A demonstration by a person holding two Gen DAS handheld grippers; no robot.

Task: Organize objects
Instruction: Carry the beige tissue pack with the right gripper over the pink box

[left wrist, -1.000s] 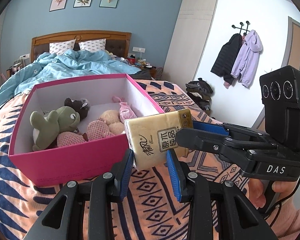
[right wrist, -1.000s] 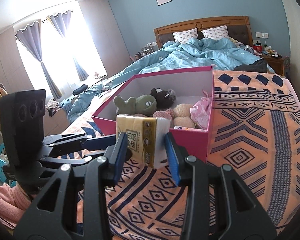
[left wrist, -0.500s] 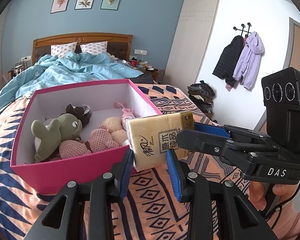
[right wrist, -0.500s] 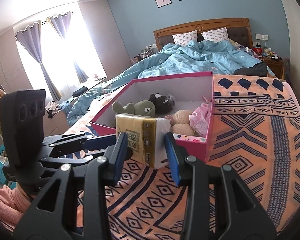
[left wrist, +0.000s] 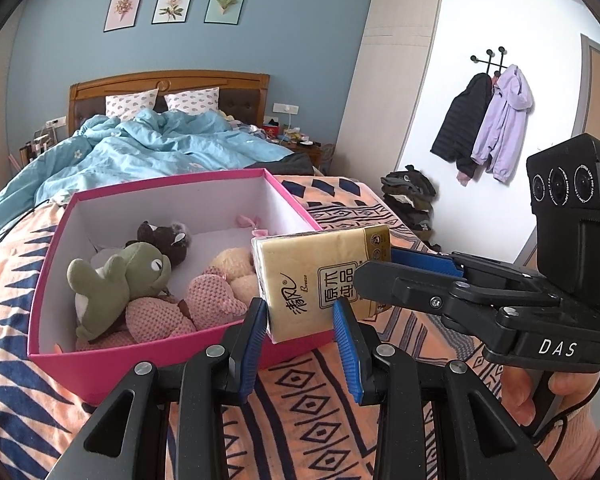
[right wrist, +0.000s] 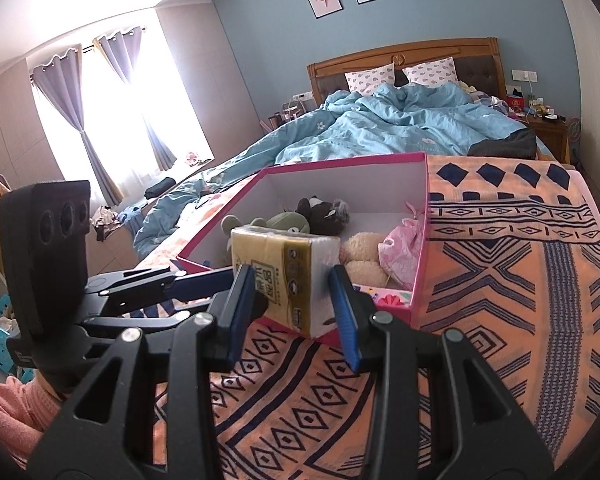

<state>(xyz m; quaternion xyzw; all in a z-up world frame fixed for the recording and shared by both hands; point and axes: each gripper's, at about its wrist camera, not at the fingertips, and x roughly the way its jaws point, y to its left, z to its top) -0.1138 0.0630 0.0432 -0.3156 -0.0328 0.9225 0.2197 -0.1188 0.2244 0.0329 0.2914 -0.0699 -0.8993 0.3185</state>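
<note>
Both grippers, left gripper (left wrist: 300, 326) and right gripper (right wrist: 294, 306), clamp the tissue pack (left wrist: 320, 280); the step in hand looks like carry-to-box. Next: lift it over the pink box (left wrist: 152, 354) rim at 11 o'clock, then part the fingers.

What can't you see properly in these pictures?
- Left wrist view: the pink box's near wall hides the floor under the toys; the tissue pack covers its right corner.
- Right wrist view: the tissue pack hides most of the green toy.
- Right wrist view: glare washes out the window.
- Both views: nightstand clutter is too small to name.
</note>
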